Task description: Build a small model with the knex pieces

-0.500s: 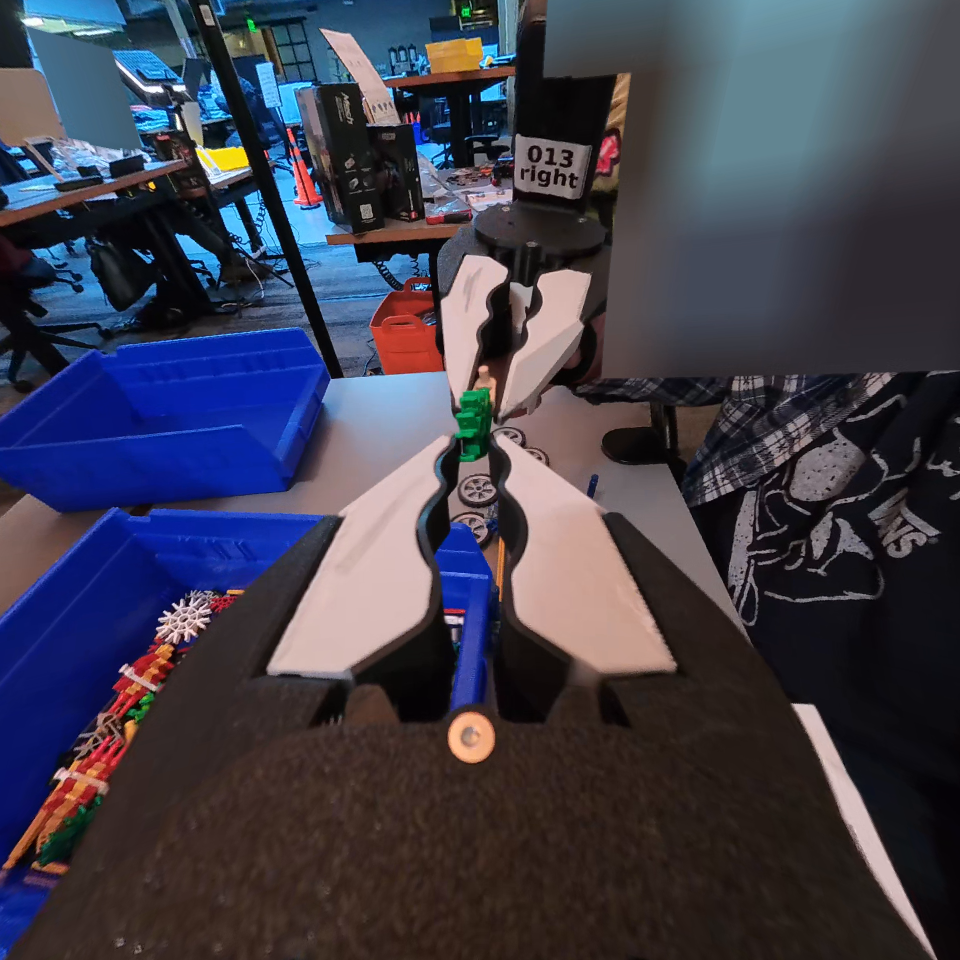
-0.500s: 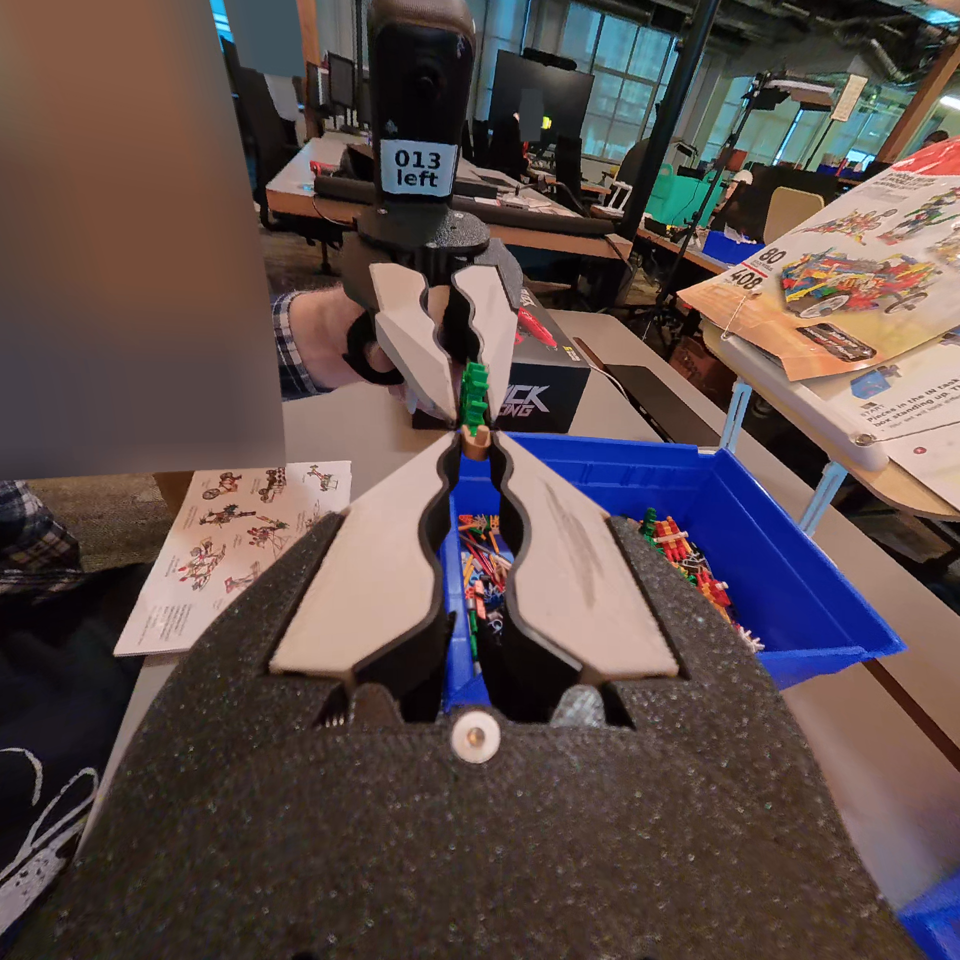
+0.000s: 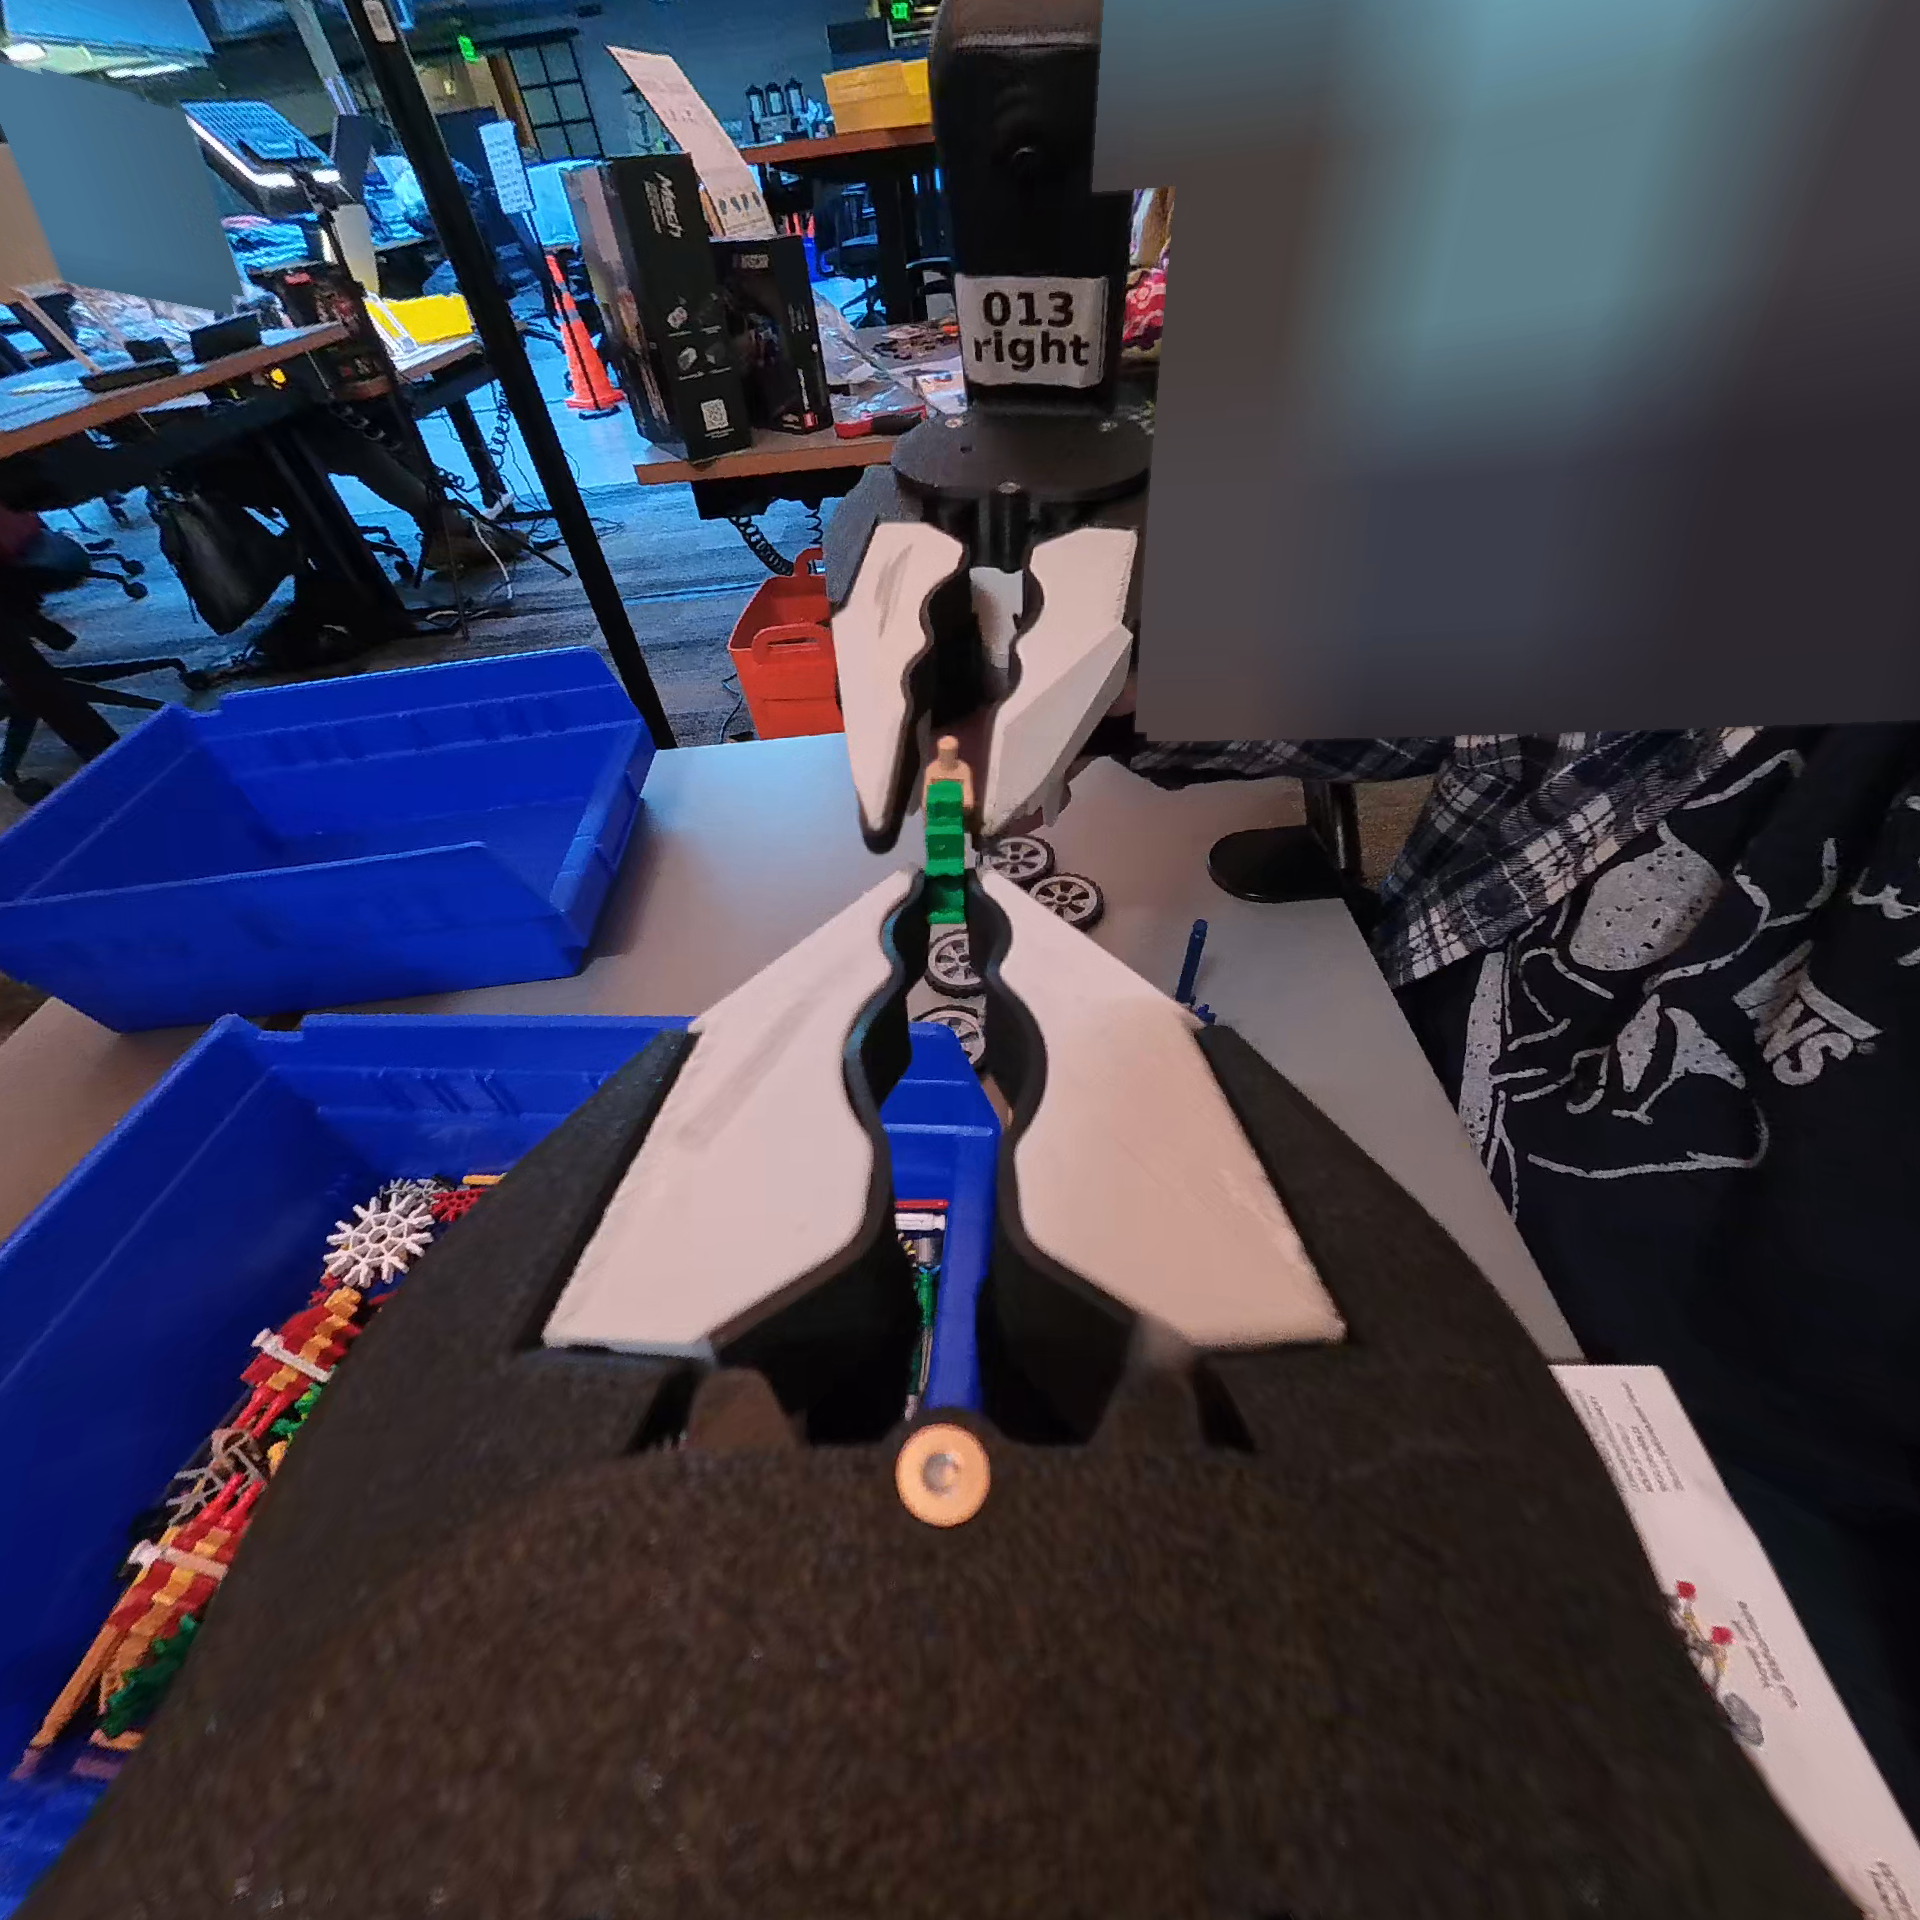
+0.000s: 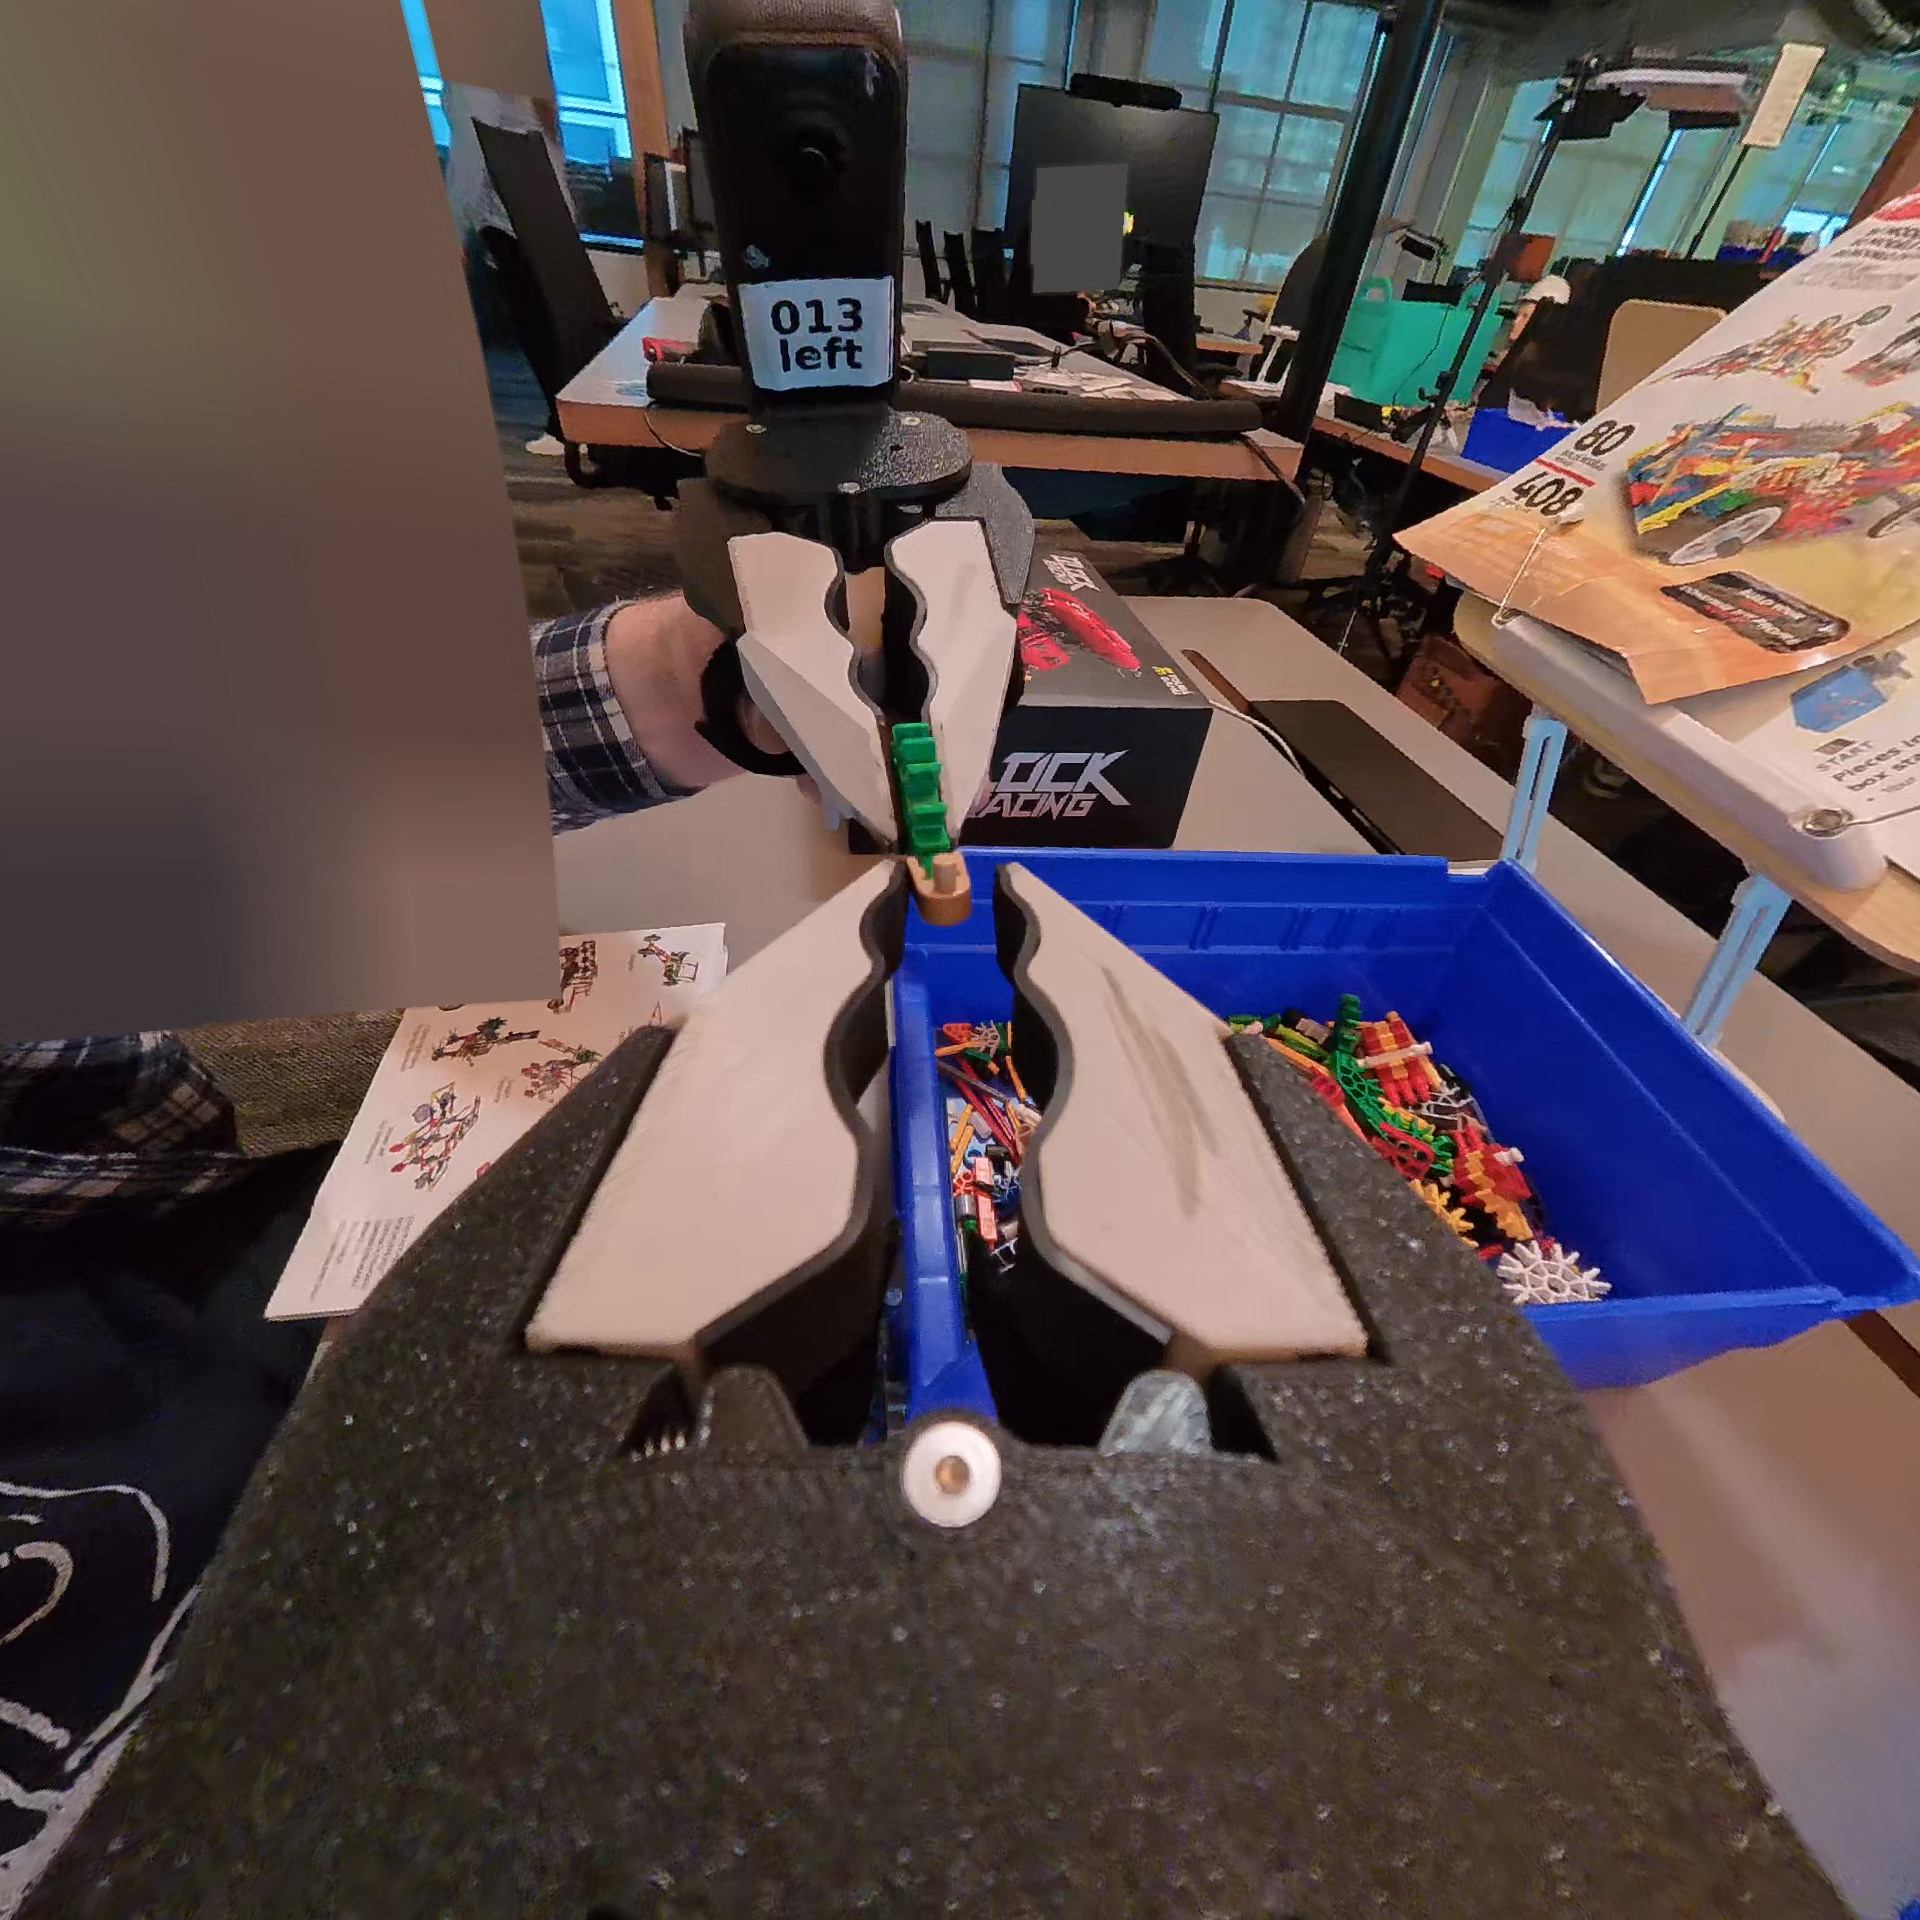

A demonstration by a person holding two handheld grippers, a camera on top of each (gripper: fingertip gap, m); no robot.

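Left gripper (image 3: 943,902) pinches one green piece (image 3: 943,844); wheels (image 3: 1039,878), maybe four.

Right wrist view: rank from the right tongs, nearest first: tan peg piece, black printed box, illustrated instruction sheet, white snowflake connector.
1. Small tan plastic peg piece, between the right tongs' tips.
2. Black printed cardboard box, just beyond, slightly right.
3. Illustrated paper instruction sheet, lower left on the table.
4. White plastic snowflake connector, far right in the blue bin.

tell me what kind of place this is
Probably a shared open-plan workshop or lab: rows of desks with a monitor, big windows, and blue bins of toy building pieces.
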